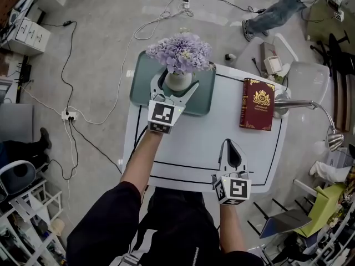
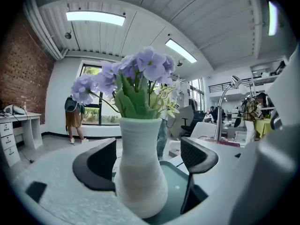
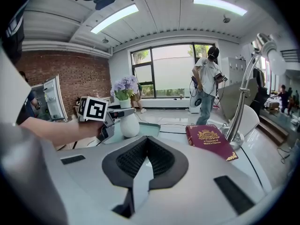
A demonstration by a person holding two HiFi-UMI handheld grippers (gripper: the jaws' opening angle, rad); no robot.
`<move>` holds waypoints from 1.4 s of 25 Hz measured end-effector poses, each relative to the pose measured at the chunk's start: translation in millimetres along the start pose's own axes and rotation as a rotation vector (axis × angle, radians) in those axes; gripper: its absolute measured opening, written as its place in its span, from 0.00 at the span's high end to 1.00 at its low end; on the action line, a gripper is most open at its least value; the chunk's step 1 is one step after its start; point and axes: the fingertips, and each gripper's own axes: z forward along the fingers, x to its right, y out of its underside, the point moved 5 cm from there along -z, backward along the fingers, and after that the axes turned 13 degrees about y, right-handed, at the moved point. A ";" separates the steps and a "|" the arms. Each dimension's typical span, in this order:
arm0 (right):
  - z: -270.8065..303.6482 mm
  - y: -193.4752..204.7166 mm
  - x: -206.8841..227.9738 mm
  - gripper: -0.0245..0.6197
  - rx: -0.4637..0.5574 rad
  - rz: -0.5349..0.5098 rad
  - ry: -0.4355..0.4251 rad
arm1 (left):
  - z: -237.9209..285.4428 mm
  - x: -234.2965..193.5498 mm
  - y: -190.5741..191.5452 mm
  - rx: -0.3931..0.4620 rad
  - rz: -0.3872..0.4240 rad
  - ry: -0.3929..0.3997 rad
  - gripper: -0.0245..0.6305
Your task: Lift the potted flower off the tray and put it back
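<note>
The potted flower is a white ribbed vase (image 1: 178, 81) holding purple blooms (image 1: 178, 51). It stands upright on a teal tray (image 1: 142, 81) at the far left of the white table. My left gripper (image 1: 176, 87) is open, with one jaw on each side of the vase. In the left gripper view the vase (image 2: 140, 168) fills the space between the pads (image 2: 97, 165), and a gap shows on its right side. My right gripper (image 1: 232, 144) is shut and empty, low over the table's near edge. In the right gripper view its closed jaws (image 3: 146, 148) point toward the vase (image 3: 130, 124).
A dark red book (image 1: 257, 104) lies at the table's far right, next to the base of a chrome desk lamp (image 1: 302, 105). Cables trail over the floor (image 1: 94, 54) to the left. A person (image 3: 206, 86) stands in the background.
</note>
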 end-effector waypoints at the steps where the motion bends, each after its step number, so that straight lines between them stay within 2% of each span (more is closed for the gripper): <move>1: 0.5 1.7 -1.0 0.95 -0.003 0.000 -0.001 | 2.6 -2.8 -1.6 0.003 0.009 -0.001 0.33; 12: -4.6 12.3 1.5 0.95 -0.036 -0.004 0.032 | 28.3 -18.1 -19.1 0.055 -0.012 0.016 0.33; 16: -2.8 14.5 3.8 0.95 -0.037 -0.002 0.036 | 36.0 -24.4 -14.8 0.037 0.049 0.013 0.33; 19: -5.1 14.5 7.0 0.95 -0.033 -0.001 0.044 | 40.1 -24.3 -14.1 0.037 0.064 0.010 0.34; 20: -5.6 14.5 7.7 0.95 -0.032 -0.001 0.046 | 40.4 -24.8 -14.4 0.039 0.073 0.004 0.36; 21: -5.7 15.0 8.3 0.95 -0.031 -0.001 0.047 | 40.1 -25.7 -14.8 0.039 0.086 -0.006 0.42; 22: -5.7 16.0 8.9 0.95 -0.033 0.000 0.049 | 39.5 -26.4 -15.1 0.039 0.102 -0.015 0.56; 23: -5.8 17.2 9.6 0.95 -0.036 0.002 0.052 | 39.1 -26.5 -15.1 0.040 0.116 -0.022 0.59; 30: -4.6 19.6 11.8 0.95 -0.043 0.009 0.055 | 39.7 -23.6 -14.6 0.042 0.133 -0.022 0.60; 35: -3.5 19.9 8.4 0.95 -0.045 0.011 0.047 | 37.1 -21.6 -17.7 0.047 0.094 -0.030 0.60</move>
